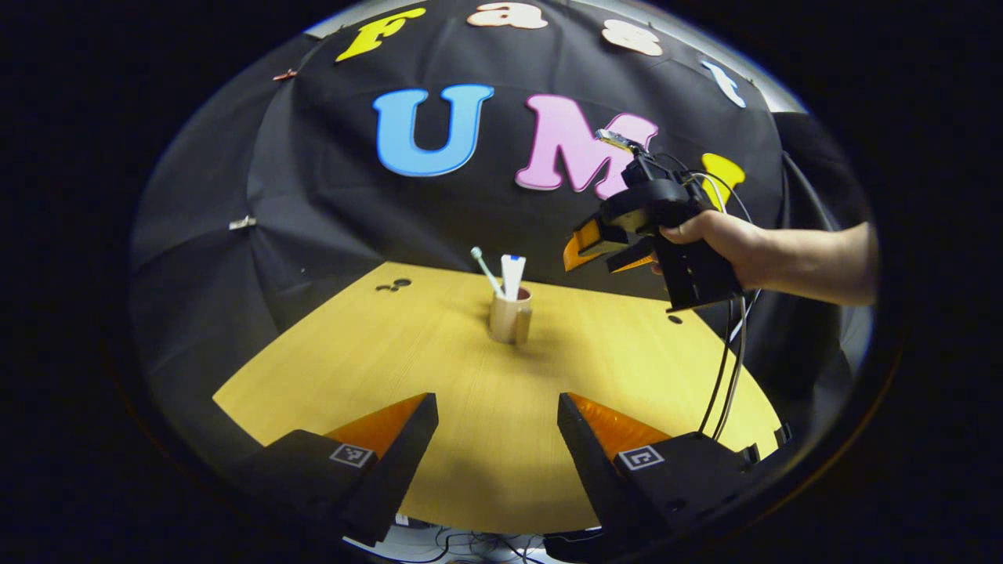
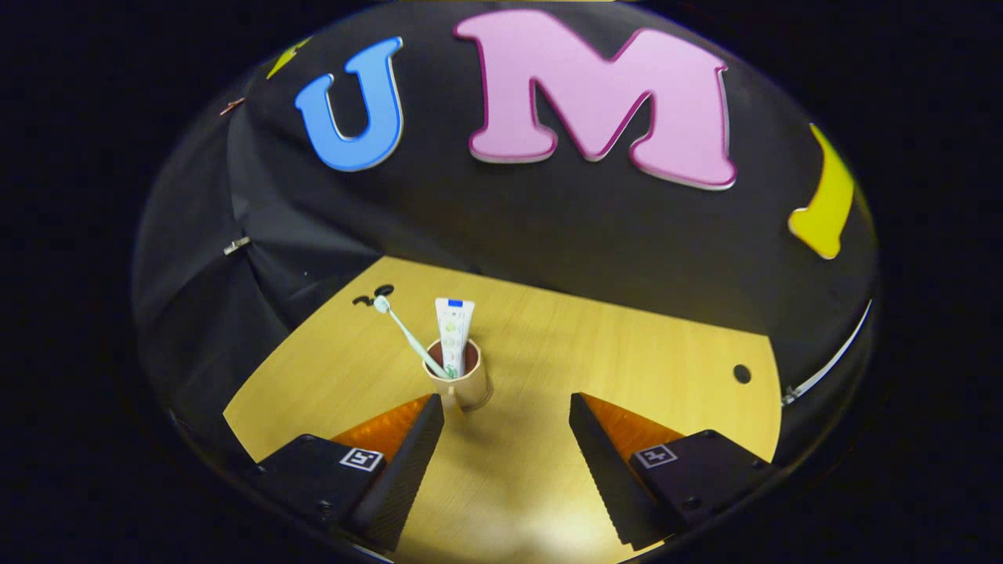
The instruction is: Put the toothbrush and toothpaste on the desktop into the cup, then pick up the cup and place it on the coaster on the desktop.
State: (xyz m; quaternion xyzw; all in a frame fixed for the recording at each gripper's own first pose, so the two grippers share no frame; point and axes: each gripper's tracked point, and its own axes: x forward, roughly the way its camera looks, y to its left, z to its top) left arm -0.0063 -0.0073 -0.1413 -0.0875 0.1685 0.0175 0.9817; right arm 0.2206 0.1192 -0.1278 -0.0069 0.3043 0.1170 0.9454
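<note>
A tan cup (image 1: 511,316) stands upright near the middle of the yellow desktop (image 1: 439,368), holding a white toothpaste tube (image 1: 512,275) and a toothbrush (image 1: 486,271) that leans left. In the right gripper view the cup (image 2: 462,381) with the toothpaste (image 2: 453,333) and toothbrush (image 2: 407,337) sits just beyond my right gripper (image 2: 506,439), which is open and empty above the table. My left gripper (image 1: 497,435) is open and empty over the near part of the desktop, well short of the cup. The right gripper (image 1: 607,251) hangs in the air to the cup's right, held by a hand (image 1: 725,243).
Small dark holes mark the desktop at the far left (image 1: 394,285) and at the right (image 2: 741,374). Cables (image 1: 729,368) hang down from the right gripper. Black cloth walls close off the back and both sides.
</note>
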